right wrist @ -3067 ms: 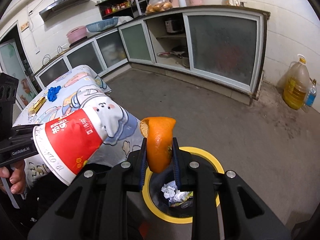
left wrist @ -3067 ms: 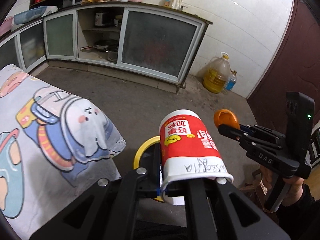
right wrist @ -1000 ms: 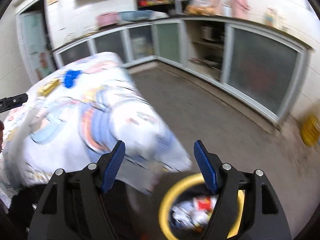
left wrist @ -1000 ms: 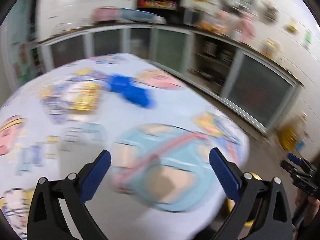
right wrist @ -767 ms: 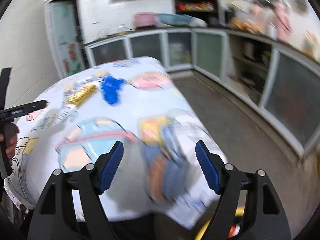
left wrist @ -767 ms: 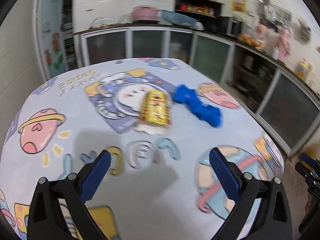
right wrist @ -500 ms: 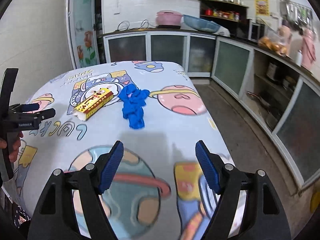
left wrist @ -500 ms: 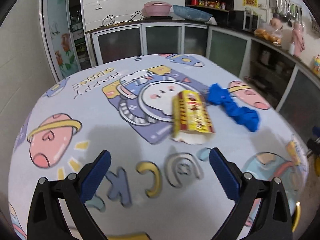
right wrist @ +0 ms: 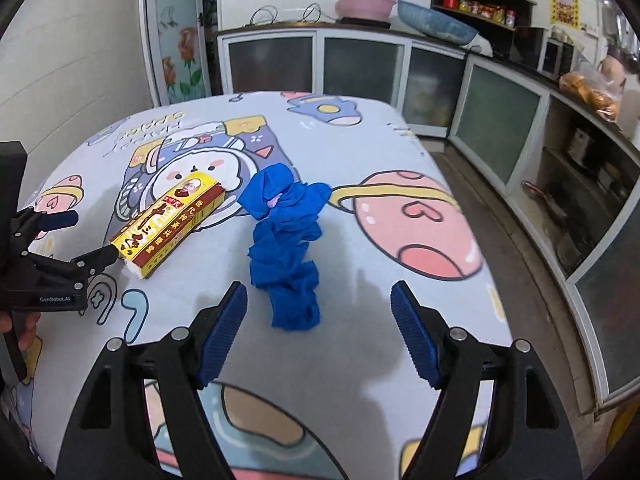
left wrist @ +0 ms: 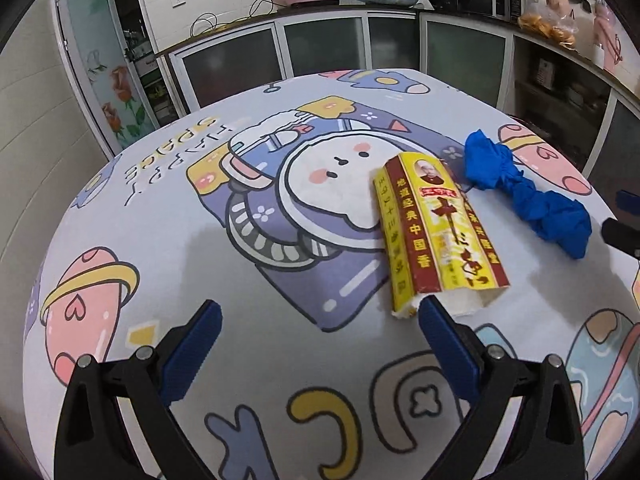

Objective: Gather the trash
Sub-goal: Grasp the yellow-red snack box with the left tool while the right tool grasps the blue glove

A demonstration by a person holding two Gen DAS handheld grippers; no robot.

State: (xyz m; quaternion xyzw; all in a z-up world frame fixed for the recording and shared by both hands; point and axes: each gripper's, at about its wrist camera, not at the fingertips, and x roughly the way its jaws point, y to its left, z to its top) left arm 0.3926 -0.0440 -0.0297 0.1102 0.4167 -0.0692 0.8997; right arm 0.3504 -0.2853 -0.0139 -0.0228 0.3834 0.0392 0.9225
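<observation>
A cartoon-printed cloth [left wrist: 168, 216] with an astronaut rabbit, planets and lettering covers the bench. Glass-fronted cabinets [right wrist: 360, 64] line the far wall and run along the right side, their counter carrying a pink basin [right wrist: 366, 3] and a blue basin [right wrist: 434, 24]. A shelf of jars [right wrist: 480, 2] stands beyond, and a door with a rose motif [left wrist: 108, 76] is at left.

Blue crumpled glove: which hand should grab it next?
Probably the right. Its open tool points straight at the blue crumpled glove, close ahead. The left tool sits open by the yellow box instead.
</observation>
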